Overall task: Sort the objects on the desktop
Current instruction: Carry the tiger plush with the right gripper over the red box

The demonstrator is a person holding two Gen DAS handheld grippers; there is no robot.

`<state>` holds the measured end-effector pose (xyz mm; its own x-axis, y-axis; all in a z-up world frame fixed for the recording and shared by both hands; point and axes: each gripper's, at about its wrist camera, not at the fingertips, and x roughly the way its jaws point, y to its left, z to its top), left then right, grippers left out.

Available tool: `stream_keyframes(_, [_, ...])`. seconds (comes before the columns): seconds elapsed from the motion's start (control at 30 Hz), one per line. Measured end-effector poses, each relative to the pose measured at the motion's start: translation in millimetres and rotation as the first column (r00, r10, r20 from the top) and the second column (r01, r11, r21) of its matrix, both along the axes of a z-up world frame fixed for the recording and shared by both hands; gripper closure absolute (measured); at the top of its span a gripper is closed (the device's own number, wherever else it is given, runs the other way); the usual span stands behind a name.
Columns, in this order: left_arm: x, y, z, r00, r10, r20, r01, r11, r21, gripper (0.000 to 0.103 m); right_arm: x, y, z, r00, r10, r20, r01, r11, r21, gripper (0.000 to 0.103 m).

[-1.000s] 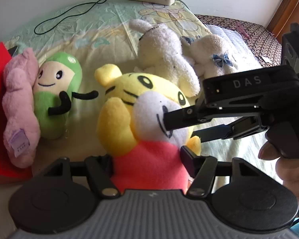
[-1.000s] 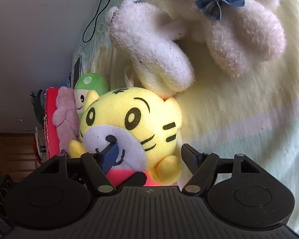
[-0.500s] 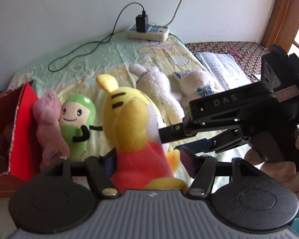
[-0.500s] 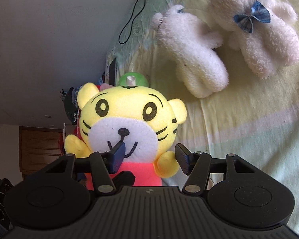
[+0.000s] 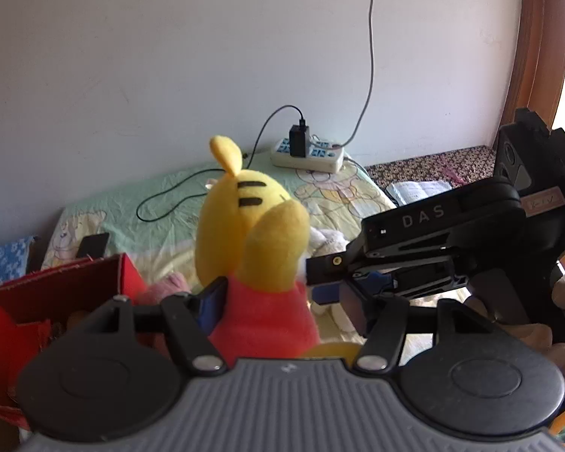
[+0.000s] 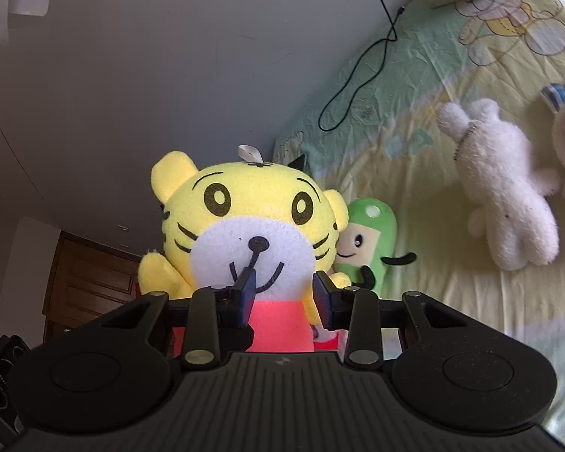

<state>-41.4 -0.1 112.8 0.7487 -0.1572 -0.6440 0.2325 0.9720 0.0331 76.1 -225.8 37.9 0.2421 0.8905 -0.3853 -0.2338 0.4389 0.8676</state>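
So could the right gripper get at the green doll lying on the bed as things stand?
Probably not yet. The right gripper is closing on the yellow tiger toy, which the left gripper also holds, and the tiger sits in front of the green doll.

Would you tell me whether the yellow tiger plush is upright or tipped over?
Upright: the yellow tiger plush has its head above its red body, facing the right wrist camera, ears up.

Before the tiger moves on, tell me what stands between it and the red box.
Nothing visible stands between them. The yellow tiger is held up in the left gripper, and the red box, open at the top, sits just to its left. The pink plush lies low beside the box.
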Motion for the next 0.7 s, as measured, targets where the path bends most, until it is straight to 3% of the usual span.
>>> stream_keyframes(0.17, [-4,57,25,0.998,-0.011,0.060,0.011,1.000,-0.003,0.039,-10,63,27,0.998,-0.015,0.065,0.013,0.999,0.030,0.065])
stream_keyframes(0.37, [-9,142,42,0.996,-0.007,0.093,0.006,1.000,0.013,0.039,-22,158,38,0.996,-0.023,0.084,0.018,0.998,0.057,0.065])
stream_keyframes(0.7, [-14,243,14,0.997,0.077,-0.025,-0.076,0.997,0.018,0.040,-34,281,8,0.999,0.042,-0.005,-0.042,0.999,-0.021,0.065])
